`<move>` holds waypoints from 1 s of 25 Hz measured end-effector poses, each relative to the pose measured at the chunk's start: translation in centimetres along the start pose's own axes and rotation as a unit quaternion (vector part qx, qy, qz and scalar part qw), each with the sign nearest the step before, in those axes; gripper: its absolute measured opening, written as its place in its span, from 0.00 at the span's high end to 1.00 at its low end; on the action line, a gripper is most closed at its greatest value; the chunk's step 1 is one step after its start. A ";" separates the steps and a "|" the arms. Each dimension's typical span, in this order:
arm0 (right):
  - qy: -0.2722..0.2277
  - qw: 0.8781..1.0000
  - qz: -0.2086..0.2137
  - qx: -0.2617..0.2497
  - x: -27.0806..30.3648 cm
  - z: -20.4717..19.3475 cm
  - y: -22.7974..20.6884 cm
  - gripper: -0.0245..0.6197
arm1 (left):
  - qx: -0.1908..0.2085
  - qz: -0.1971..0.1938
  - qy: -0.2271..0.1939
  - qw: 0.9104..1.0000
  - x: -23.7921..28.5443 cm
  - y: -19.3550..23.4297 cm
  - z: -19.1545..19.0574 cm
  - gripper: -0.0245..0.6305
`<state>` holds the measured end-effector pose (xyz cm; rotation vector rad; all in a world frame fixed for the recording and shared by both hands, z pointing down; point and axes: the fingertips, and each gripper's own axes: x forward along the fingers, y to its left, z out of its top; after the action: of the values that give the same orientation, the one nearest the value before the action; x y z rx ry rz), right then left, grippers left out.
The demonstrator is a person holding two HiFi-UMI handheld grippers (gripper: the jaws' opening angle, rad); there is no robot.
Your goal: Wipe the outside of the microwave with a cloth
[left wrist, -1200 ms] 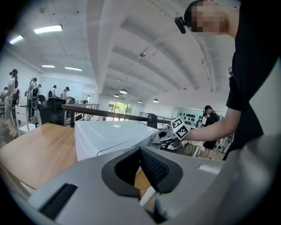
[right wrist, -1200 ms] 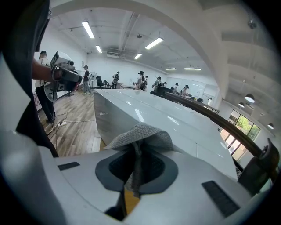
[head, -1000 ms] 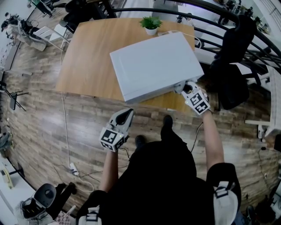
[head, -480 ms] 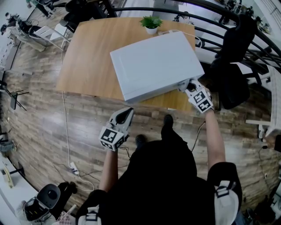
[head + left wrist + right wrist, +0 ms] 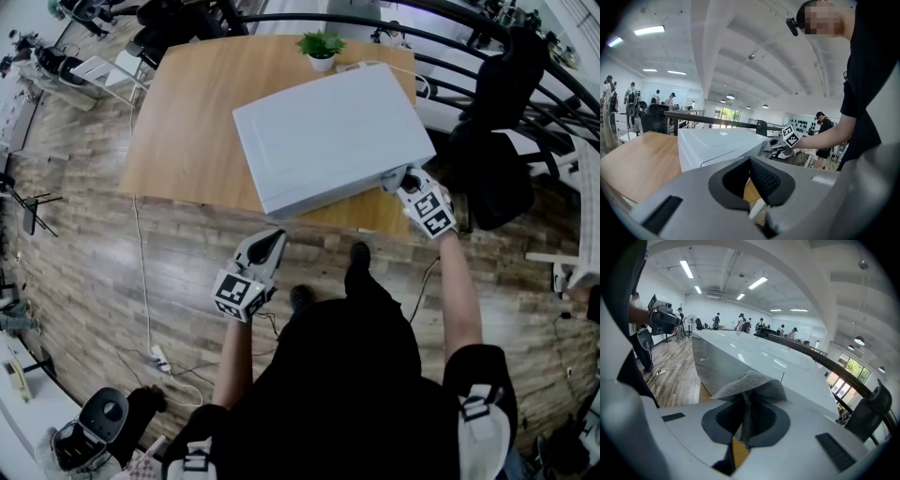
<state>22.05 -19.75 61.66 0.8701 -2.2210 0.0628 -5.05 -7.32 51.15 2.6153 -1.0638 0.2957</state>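
- Wood-plank floor (image 5: pixel 84 281) fills the lower part of the head view, with a thin cable (image 5: pixel 139 272) trailing down to a power strip (image 5: pixel 157 359) at lower left. If the person steps left round the table, a foot could catch it.
- Left gripper (image 5: pixel 268 246) hangs in front of the person at lower centre, well apart from the table. Its own view shows the jaws drawn together on nothing (image 5: pixel 757 187). It braces nothing, so I judge that every push on the appliance goes unopposed.
- Right gripper (image 5: pixel 399 180) is at centre right, clamped on a grey knitted cloth (image 5: pixel 750 385) at the microwave's near right corner. Only a narrow fold runs between the pads and the rest fans out in front. A hard drag along the side could pull that fold free and drop the cloth.
- Microwave (image 5: pixel 328 131) sits at upper centre on the wooden table (image 5: pixel 178 122), with its near face close to the table's front edge. A sideways shove could skid it, and bare gripper plastic could scrape the white shell if the cloth bunches up.
- Potted plant (image 5: pixel 322 49) stands just beyond the microwave's far corner, at top centre. It would likely tip first if the box slid back.
- Beyond it, a white cord (image 5: pixel 424 89) loops off the far right corner toward the black railing (image 5: pixel 469 52). A wipe carried round the back might snag it.
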 end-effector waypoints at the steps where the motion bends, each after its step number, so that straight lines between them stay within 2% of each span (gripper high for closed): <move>1: 0.001 1.000 0.000 0.000 0.1 -0.1 0.0 0.93 | 0.001 0.000 -0.002 1.000 0.1 0.0 0.0 0.96; 10: 0.025 1.000 0.002 -0.002 1.6 -2.2 0.4 0.93 | -0.011 0.002 0.016 1.000 0.3 0.0 -0.5 0.96; 14: 0.027 0.999 0.008 0.017 2.7 -3.6 0.7 0.93 | -0.002 0.006 0.007 1.000 0.1 0.3 -0.7 0.96; 19: 0.046 0.999 0.011 0.016 3.4 -4.5 1.0 0.93 | -0.015 0.015 0.017 1.000 -0.4 0.6 -0.7 0.96; 25: 0.053 0.999 0.009 0.009 3.7 -4.6 1.2 0.93 | -0.002 0.016 0.007 1.000 -0.6 1.0 -0.6 0.96</move>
<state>22.37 -19.59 67.62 0.8373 -2.1322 0.1338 -6.21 -7.41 51.73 2.5923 -1.1004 0.3184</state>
